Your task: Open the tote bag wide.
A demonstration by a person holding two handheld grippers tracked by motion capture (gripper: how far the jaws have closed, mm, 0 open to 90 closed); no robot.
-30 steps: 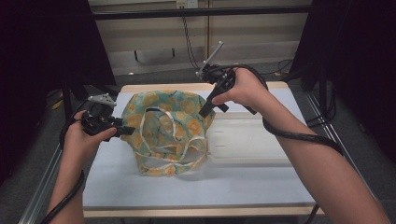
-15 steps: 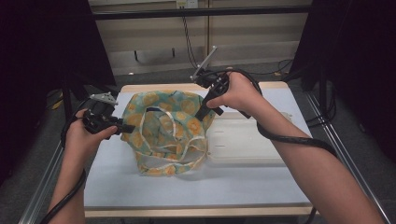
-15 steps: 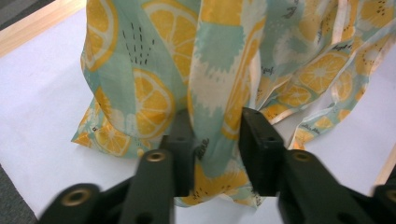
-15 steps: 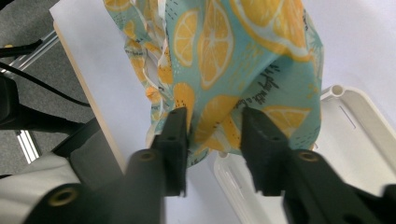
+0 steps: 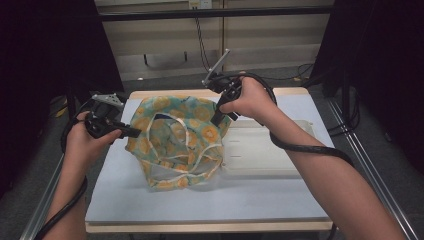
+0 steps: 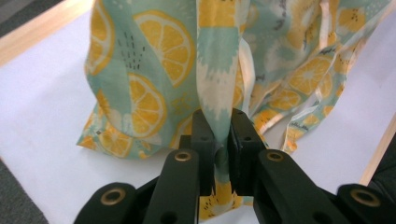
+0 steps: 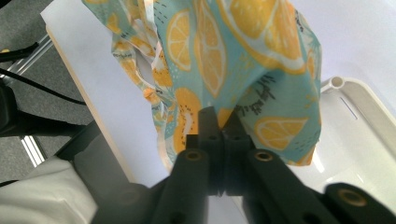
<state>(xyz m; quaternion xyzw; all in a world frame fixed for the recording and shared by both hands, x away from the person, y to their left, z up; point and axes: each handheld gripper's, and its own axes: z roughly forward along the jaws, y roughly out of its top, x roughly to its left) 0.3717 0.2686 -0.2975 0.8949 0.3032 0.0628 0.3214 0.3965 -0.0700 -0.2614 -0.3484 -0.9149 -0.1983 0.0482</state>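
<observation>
Left gripper (image 5: pixel 134 132) pinches a fold of the teal cloth bag printed with orange slices (image 5: pixel 175 145); jaws have just been closing. Right gripper (image 5: pixel 216 121) clamps its far edge likewise. Bag lies on the white table mat (image 5: pixel 125 200) (beside the white plastic tray (image 5: pixel 265 150)).

Both forearms reached in from the near side, each hand wrapped around a black two-jaw gripper. The left gripper (image 5: pixel 134 132) lay about level, pointing toward the right; its jaws had just been closing and sat pinched together. The right gripper (image 5: pixel 217 120) angled downward, jaws likewise just closed tight.
</observation>
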